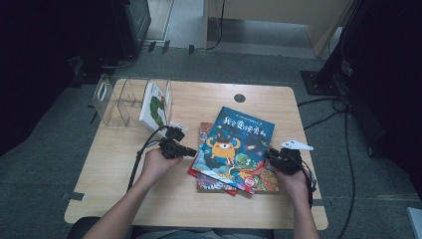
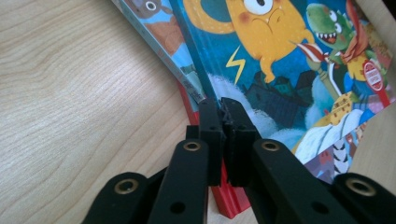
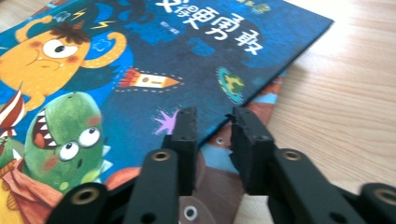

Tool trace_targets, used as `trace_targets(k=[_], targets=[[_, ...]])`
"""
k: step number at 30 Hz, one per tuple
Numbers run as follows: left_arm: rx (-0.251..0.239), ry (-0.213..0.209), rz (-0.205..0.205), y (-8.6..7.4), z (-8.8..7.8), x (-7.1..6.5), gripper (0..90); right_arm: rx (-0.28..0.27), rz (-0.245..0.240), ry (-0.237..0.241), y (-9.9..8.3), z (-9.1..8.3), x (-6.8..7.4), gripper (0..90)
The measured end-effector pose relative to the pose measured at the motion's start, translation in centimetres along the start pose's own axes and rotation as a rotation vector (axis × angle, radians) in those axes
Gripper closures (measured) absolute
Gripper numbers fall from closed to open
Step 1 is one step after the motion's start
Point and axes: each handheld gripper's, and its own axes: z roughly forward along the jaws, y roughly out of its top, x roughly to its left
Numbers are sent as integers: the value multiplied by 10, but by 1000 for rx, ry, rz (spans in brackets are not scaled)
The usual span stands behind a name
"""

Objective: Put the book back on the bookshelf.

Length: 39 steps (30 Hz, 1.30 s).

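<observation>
A blue picture book (image 1: 236, 144) with an orange monster on its cover lies on top of a small stack of books (image 1: 263, 181) at the middle of the wooden table. My left gripper (image 1: 191, 151) is at the book's left edge. In the left gripper view its jaws (image 2: 224, 109) are shut, and the blue book's (image 2: 280, 70) spine edge runs into the thin slit between them. My right gripper (image 1: 271, 154) is at the book's right edge. In the right gripper view its jaws (image 3: 212, 119) stand apart, with the blue book's (image 3: 187, 56) edge between them and a brown book (image 3: 219, 172) beneath.
A clear plastic book rack (image 1: 119, 102) stands at the table's back left with one white book (image 1: 155, 107) upright in its right slot. A red book (image 2: 229, 200) sticks out under the stack. A round cable hole (image 1: 239, 98) is at the back. Bare tabletop (image 1: 124, 184) lies front left.
</observation>
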Motion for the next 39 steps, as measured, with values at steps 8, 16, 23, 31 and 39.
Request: trace_targets(k=[8, 16, 23, 31, 39], targets=[[9, -5, -3, -5, 9, -1, 900, 42, 2, -20, -1, 4, 0, 838], [14, -18, -14, -8, 8, -3, 900, 28, 41, 0, 0, 7, -2, 896], [15, -17, 4, -13, 6, -10, 900, 26, 52, 0, 2, 11, 0, 900], [15, -17, -9, -21, 2, -13, 900, 36, 47, 11, 7, 16, 2, 900], [2, -30, -9, -26, -2, -17, 900, 43, 40, 22, 13, 23, 6, 900]])
